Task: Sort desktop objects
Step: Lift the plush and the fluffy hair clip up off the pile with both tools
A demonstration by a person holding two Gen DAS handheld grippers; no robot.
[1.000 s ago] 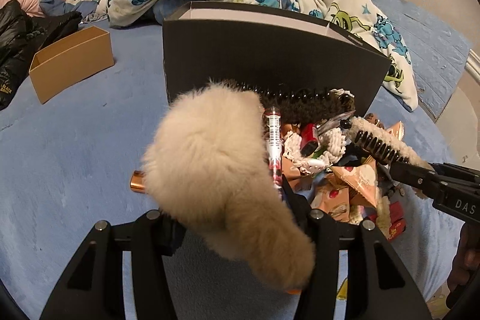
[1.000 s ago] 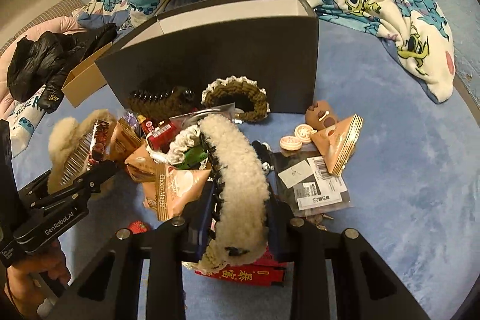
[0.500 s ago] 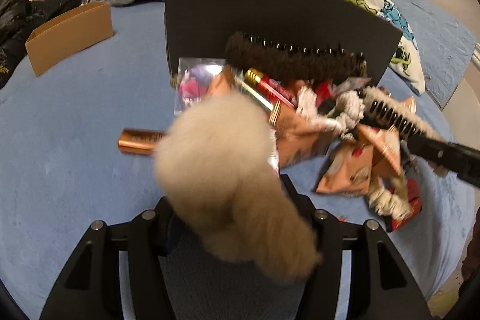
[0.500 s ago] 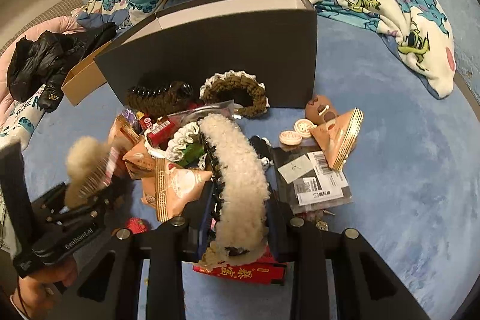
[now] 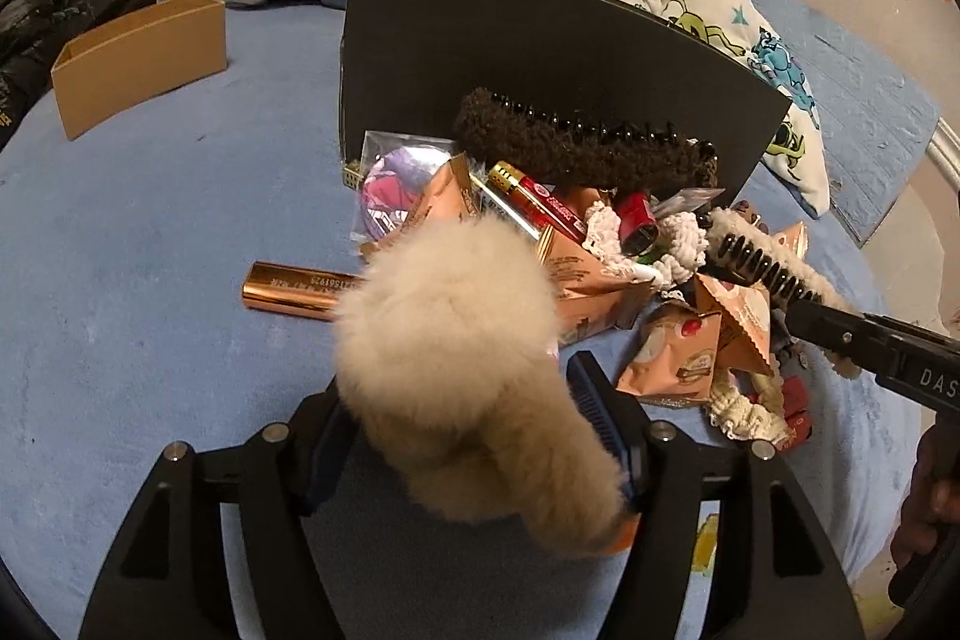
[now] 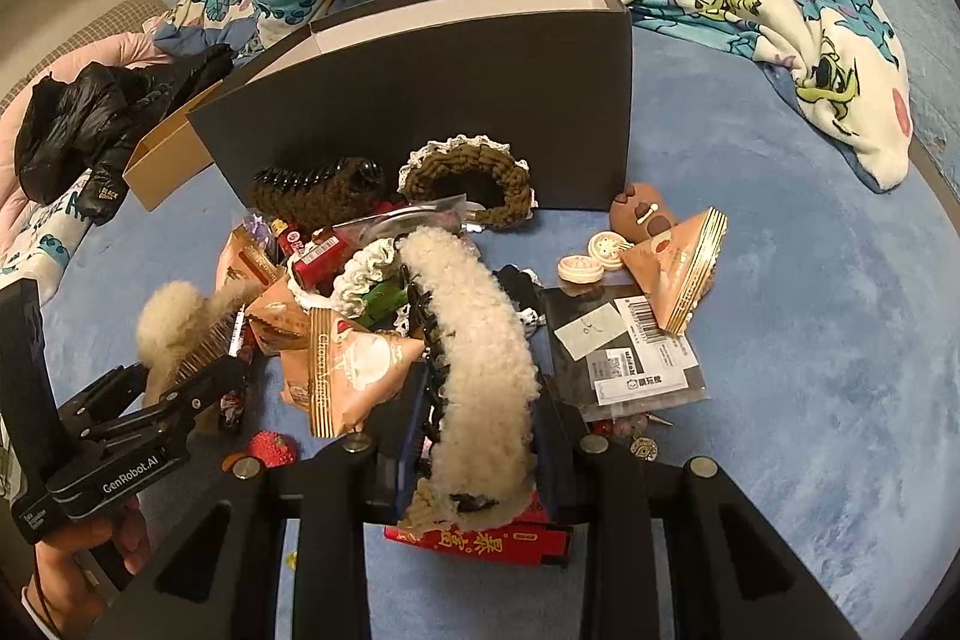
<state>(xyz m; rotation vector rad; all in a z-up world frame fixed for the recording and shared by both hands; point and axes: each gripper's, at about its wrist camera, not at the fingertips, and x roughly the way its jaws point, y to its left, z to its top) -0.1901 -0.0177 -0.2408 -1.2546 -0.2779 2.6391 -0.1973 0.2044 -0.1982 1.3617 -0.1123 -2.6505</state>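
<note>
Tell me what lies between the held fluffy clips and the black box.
The clutter pile lies ahead of both clips: beige one, white one. The black box shows its tall near wall, with a brown clip against it.

Two wrist fisheyes, low and close over the blue bed — shared ground: clutter pile point(image 5: 606, 244) before the black box point(image 6: 456, 100).

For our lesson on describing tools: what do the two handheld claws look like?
Both are matte black plastic with silver screw heads and blue ribbed pads on the inner finger faces. The left claw carries white "GenRobot.AI" lettering on its body; the right claw shows white letters "DAS". A bare hand grips the left one's handle.
</note>
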